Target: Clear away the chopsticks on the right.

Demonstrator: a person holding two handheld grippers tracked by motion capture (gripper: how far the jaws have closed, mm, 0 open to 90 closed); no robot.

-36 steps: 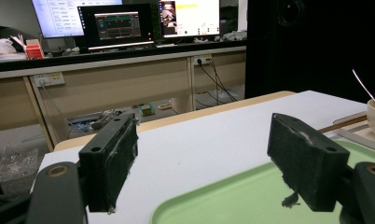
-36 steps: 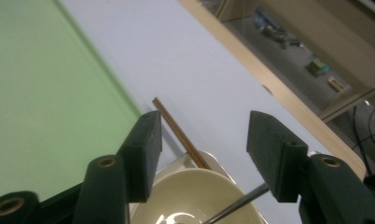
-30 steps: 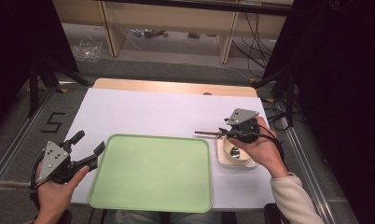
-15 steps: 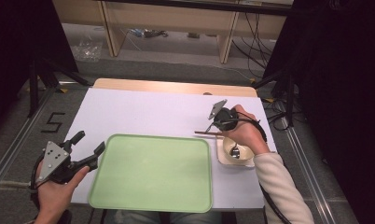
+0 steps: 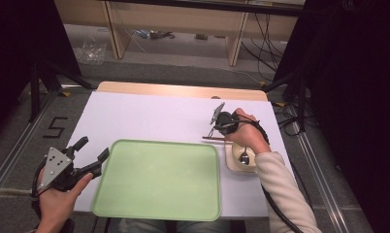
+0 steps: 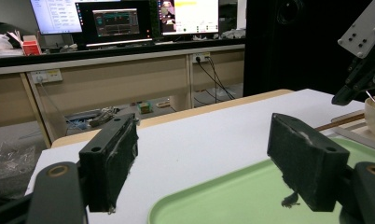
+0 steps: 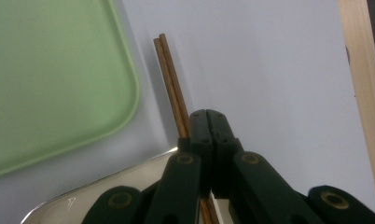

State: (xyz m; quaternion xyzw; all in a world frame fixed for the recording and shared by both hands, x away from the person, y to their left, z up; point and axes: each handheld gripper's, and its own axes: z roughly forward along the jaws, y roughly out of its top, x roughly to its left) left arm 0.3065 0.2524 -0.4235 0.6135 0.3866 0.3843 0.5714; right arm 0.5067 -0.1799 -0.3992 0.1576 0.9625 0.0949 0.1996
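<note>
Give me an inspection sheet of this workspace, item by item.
Surface: white table top, wooden strip at far edge.
Job's things: green tray, nothing on it; brown chopsticks lying beside tray's corner; bowl with a spoon in it.
Clutter: nothing seen.
Grippers: left claw open, near tray's left edge; right claw shut, at the chopsticks; whether it grips them cannot be told.
Cables: one trails from right claw along sleeve.
Surroundings: monitors, wooden shelving, loose floor wires.

Lit monitors [image 6: 115, 21] line a wooden bench [image 6: 106, 74]; cables [image 5: 261, 34] trail below.
</note>
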